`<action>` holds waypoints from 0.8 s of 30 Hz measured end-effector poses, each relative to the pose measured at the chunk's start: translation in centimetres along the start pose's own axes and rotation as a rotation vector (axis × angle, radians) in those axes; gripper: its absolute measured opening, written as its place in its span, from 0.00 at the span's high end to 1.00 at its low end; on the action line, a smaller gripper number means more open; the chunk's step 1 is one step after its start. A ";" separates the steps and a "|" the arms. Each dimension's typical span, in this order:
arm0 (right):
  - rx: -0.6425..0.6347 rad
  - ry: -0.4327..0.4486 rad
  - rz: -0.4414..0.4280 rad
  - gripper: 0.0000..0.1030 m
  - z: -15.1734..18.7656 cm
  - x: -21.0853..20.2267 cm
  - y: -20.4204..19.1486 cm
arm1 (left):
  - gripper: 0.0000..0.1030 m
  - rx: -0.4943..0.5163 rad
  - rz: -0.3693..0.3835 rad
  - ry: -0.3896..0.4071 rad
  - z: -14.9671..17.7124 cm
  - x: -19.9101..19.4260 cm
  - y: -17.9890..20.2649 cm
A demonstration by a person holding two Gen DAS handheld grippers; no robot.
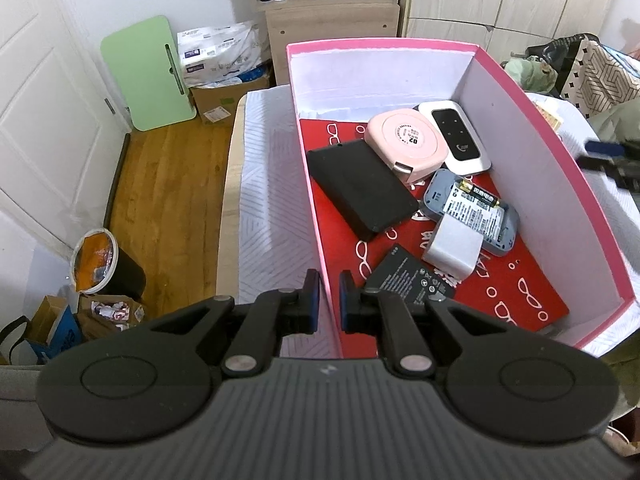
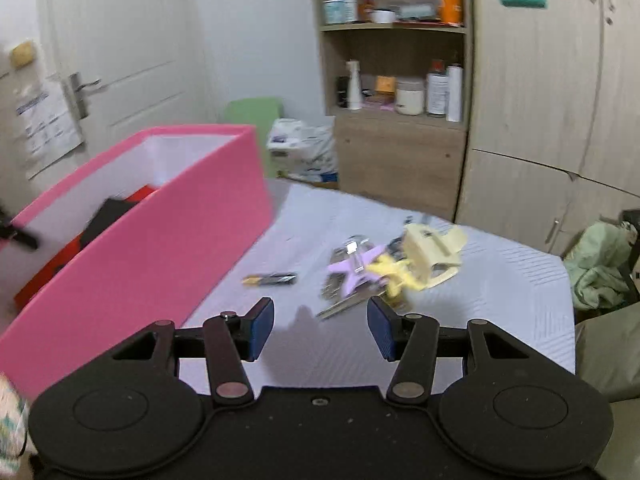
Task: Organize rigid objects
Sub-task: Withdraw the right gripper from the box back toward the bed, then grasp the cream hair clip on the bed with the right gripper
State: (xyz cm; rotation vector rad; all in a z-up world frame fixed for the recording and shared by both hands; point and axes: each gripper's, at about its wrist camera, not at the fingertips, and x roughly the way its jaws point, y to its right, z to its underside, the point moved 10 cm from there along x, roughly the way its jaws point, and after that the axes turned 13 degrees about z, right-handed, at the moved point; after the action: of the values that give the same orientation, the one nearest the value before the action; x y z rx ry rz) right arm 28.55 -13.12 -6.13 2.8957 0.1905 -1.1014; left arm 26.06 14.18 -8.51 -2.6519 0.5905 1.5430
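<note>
A pink box point(image 1: 560, 152) with a white inside stands on the white table cover. It holds a black case point(image 1: 360, 188), a round pink device point(image 1: 408, 140), a white router point(image 1: 456, 136), a grey device with a battery on it point(image 1: 476, 208), a grey adapter point(image 1: 454, 248) and a black battery pack point(image 1: 408, 276). My left gripper point(image 1: 329, 300) is shut on the box's near left wall. My right gripper point(image 2: 320, 328) is open and empty above the table, right of the box point(image 2: 160, 248). Ahead of it lie a battery point(image 2: 270, 279), a purple-and-yellow keychain with keys point(image 2: 360, 272) and a cream object point(image 2: 432, 252).
A wooden shelf unit point(image 2: 392, 80) with bottles and jars and a wardrobe point(image 2: 540, 100) stand behind the table. A bin point(image 1: 100, 264), bags and cardboard boxes sit on the wooden floor at the left. Green cloth point(image 2: 600, 264) lies at the right.
</note>
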 end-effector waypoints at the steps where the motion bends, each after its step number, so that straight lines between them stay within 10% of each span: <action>1: 0.014 0.017 0.009 0.45 -0.6 0.6 0.8 | 0.91 0.004 -0.003 0.000 0.0 -0.1 0.1; 9: 0.048 -0.025 0.116 0.41 -2.6 6.4 6.0 | 0.91 0.000 0.008 0.000 0.0 -0.2 0.0; 17: 0.062 -0.101 0.026 0.41 -2.4 11.2 6.7 | 0.91 0.019 -0.005 -0.001 0.1 -0.5 0.4; 24: 0.072 -0.031 0.047 0.48 -3.1 8.6 6.0 | 0.91 0.015 0.001 0.008 0.1 -0.8 0.4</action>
State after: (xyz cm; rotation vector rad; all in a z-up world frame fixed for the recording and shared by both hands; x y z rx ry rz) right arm 37.72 -17.99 -9.57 2.9271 0.0831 -1.1679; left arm 25.52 14.08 -7.82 -2.6483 0.6019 1.5233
